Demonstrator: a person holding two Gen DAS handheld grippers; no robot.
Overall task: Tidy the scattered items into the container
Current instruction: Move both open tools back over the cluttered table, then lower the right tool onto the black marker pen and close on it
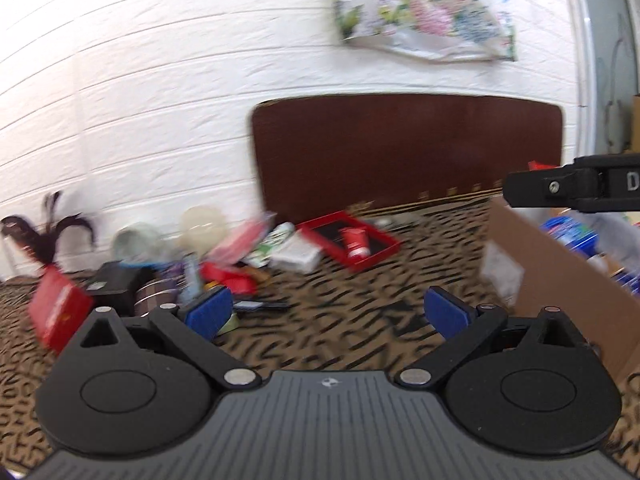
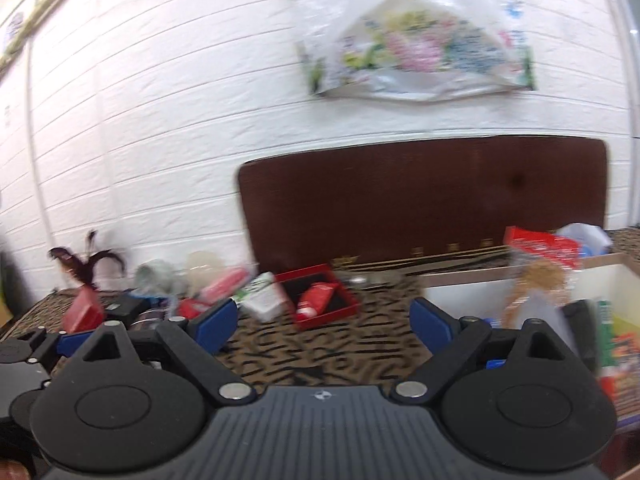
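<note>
A cardboard box stands at the right on the tiger-striped cloth, with several items inside; it also shows in the right wrist view. Scattered items lie at the left: a red tray holding a red tube, a white box, a red box, a black box. My left gripper is open and empty above the cloth. My right gripper is open and empty, by the cardboard box's left edge; the red tray lies ahead of it.
A dark brown board leans on the white brick wall behind the cloth. A flowered plastic bag hangs on the wall. A dark feather stands at the far left. Part of the right gripper's body shows above the cardboard box.
</note>
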